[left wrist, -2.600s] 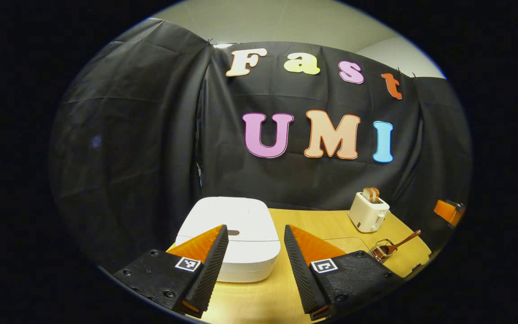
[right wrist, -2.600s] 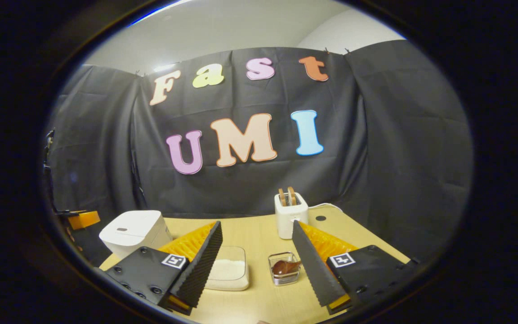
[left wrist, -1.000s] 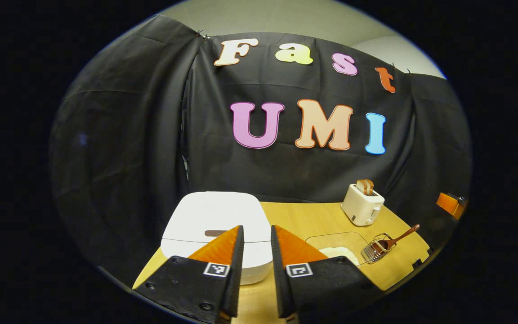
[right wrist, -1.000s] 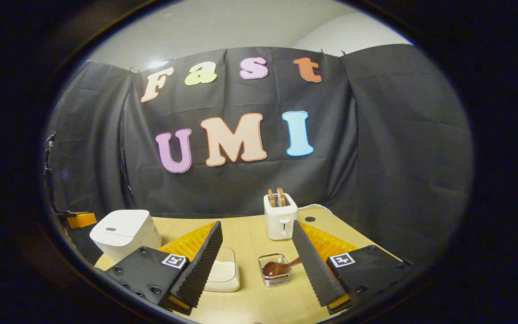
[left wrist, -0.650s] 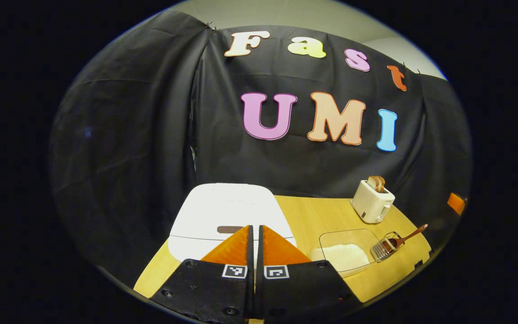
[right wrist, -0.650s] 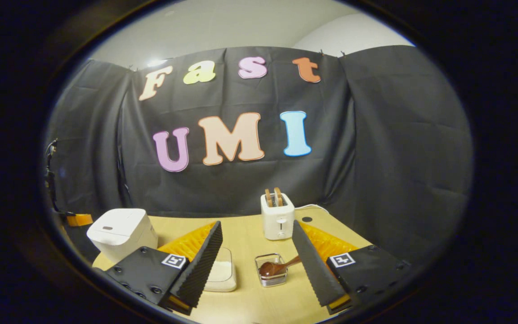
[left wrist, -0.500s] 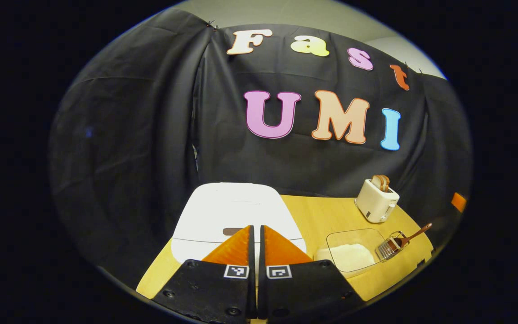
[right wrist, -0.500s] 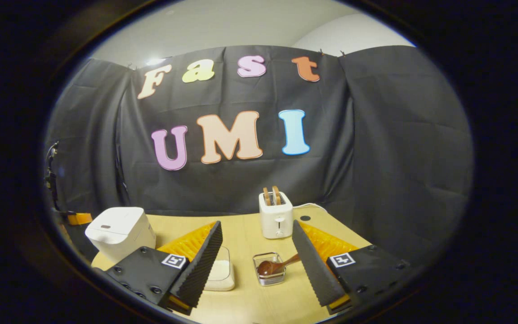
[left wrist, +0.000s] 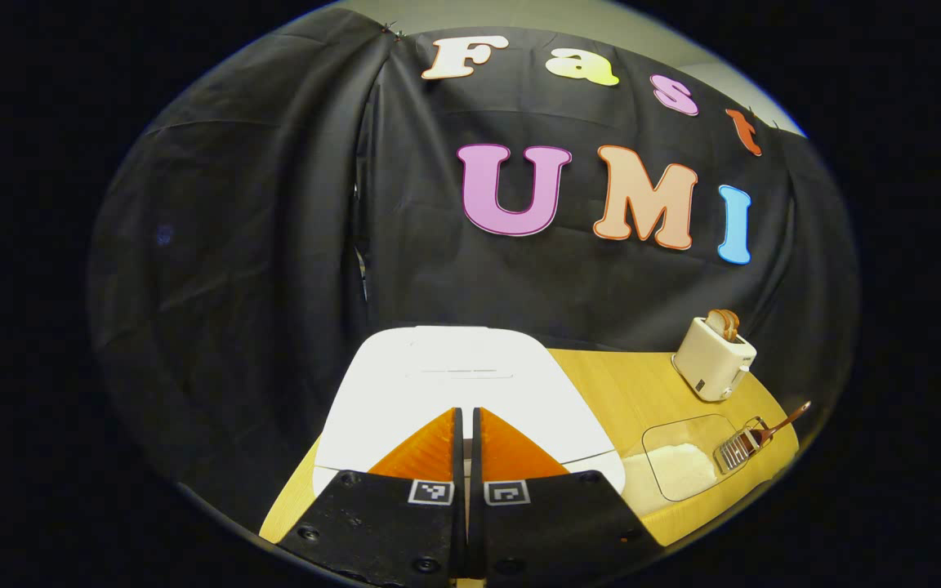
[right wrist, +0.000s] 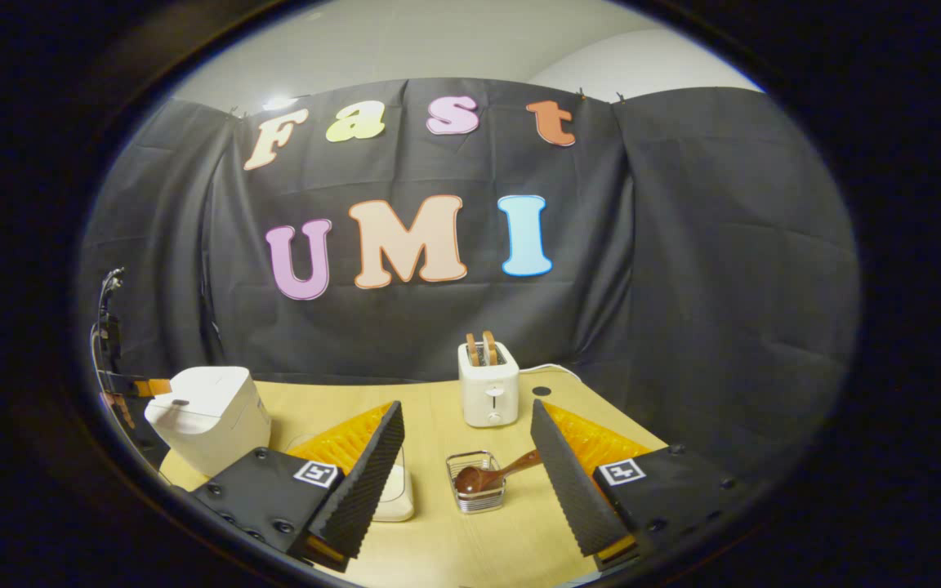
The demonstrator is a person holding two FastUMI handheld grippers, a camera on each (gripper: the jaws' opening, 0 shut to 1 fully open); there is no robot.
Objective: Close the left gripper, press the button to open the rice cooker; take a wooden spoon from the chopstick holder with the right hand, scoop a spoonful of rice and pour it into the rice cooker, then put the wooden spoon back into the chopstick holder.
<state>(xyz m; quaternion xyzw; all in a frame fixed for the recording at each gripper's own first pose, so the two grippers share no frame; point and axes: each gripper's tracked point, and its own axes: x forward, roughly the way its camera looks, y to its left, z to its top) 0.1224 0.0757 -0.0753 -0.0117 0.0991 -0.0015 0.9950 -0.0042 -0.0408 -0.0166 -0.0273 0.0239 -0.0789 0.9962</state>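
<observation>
The left gripper (left wrist: pixel 466 412) now has its jaws pressed together, where they stood wide apart before, and sits closer over the rice cooker (left wrist: pixel 458 384), whose lid looms larger ahead of the jaws.

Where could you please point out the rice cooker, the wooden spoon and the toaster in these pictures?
rice cooker (left wrist: pixel 458 384), left gripper view, on its closed white lid.
wooden spoon (right wrist: pixel 470 483), right gripper view, on its bowl inside the wire holder.
toaster (right wrist: pixel 488 397), right gripper view, on its white front face.
</observation>
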